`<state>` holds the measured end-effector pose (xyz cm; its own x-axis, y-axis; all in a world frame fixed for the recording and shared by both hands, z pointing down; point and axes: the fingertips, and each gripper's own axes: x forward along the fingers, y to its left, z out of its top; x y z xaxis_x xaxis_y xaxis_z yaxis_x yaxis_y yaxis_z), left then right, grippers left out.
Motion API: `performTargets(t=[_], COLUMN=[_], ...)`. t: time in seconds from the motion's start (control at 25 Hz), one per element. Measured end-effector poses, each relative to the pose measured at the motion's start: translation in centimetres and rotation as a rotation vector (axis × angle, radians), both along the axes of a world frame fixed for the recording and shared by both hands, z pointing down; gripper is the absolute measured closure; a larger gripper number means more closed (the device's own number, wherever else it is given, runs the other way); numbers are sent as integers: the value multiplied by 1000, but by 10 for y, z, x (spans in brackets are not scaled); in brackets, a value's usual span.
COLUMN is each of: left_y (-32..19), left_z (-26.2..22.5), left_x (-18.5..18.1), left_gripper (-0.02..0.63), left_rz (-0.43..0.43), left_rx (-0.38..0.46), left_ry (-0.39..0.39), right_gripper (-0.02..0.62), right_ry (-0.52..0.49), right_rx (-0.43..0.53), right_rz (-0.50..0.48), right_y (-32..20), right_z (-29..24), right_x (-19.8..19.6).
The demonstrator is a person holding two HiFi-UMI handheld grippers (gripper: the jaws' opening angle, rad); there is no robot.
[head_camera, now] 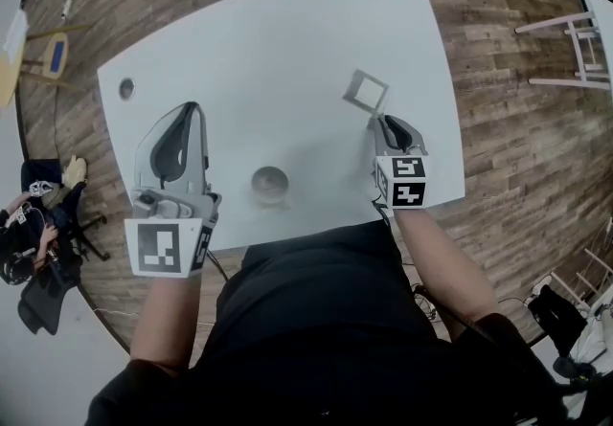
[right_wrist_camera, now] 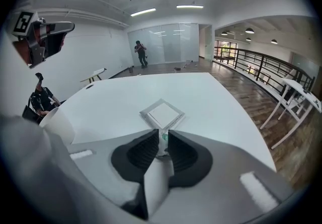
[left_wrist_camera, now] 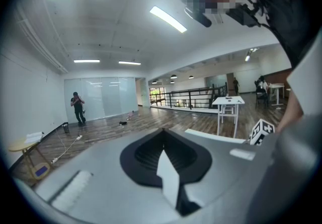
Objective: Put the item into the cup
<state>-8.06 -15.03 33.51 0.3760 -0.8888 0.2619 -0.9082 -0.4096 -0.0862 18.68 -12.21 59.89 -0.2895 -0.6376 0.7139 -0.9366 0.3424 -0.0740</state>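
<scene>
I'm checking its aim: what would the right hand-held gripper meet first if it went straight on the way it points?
The packet: its near corner sits, apparently gripped, between the jaws of the right hand-held gripper, with the table just beneath.

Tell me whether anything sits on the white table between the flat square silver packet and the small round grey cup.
Nothing visible does: bare table lies between the packet, its near corner in the right gripper's jaws, and the cup.

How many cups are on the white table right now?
1. The cup stands by the table's near edge, between the left gripper and the right gripper, which pinches a small item. None seems hidden.
</scene>
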Motion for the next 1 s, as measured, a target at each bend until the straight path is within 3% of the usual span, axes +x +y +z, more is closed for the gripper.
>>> performTargets(t=[0.16, 0.64, 1.0], left_y=[2, 7, 19], left_z=[2, -13, -18], left_x=[-3, -8, -27], left_gripper=[604, 604, 604], left_rz=[24, -5, 30], left_rx=[26, 43, 122], left_ry=[-34, 22, -11], right_gripper=[581, 588, 588], right_ry=[4, 14, 11], right_rx=[-4, 45, 109], right_rz=[-8, -18, -25], right_y=[4, 6, 2], right_z=[3, -15, -41], right_x=[1, -8, -20])
